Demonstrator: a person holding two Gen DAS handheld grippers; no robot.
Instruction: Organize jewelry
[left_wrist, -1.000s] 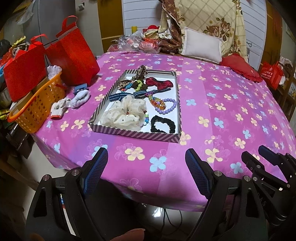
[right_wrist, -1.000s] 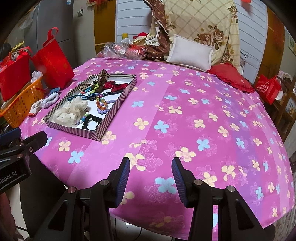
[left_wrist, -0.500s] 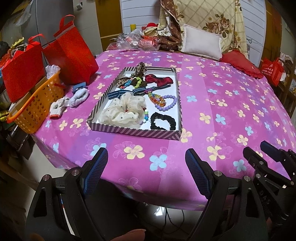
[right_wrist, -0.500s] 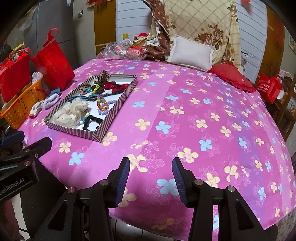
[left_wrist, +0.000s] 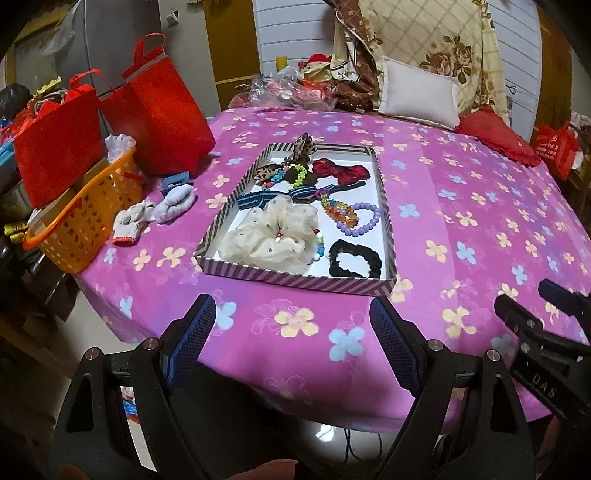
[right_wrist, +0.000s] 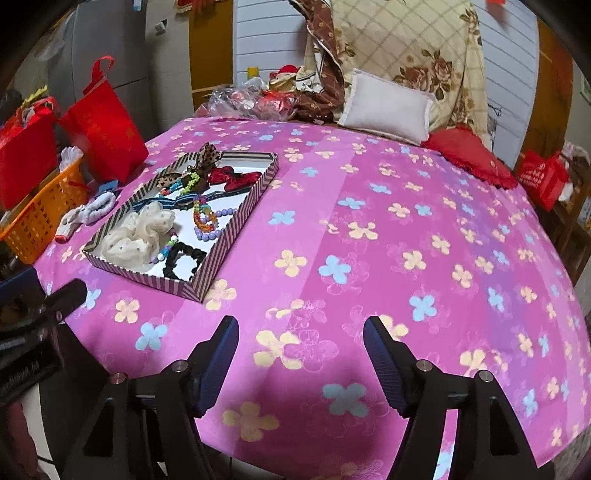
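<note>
A round table under a magenta cloth printed with blue and yellow flowers (right_wrist: 369, 229) fills both views. The left gripper (left_wrist: 291, 332) hangs over the near rim of the cloth at six o'clock, its blue-padded jaws spread wide with nothing between them. The right gripper (right_wrist: 301, 349) hangs over the same near rim; its jaws are opening, and only cloth shows in the gap.

The shallow rectangular box lid with striped walls and a white floor (left_wrist: 295, 277) lies at twelve o'clock from the left gripper, near the rim, and at ten o'clock from the right gripper. Inside it, the cream dotted organza scrunchie (left_wrist: 273, 236) and the black fabric scrunchie (left_wrist: 354, 254) sit against the near wall; the purple bead bracelet (left_wrist: 364, 221) lies beyond the black one, beside a strand of multicoloured beads (left_wrist: 338, 212). The dark red velvet bow (left_wrist: 340, 171) and a leopard-print bow (left_wrist: 299, 149) crowd the far end.

At nine to ten o'clock the left edge is hemmed by an orange plastic basket (left_wrist: 79, 229), red fabric bags (left_wrist: 162, 110) and a pale fluffy band (left_wrist: 173, 208). From one to four o'clock in the right wrist view the cloth lies bare out to its edge. Cushions and a white pillow (right_wrist: 386, 107) line the far side.
</note>
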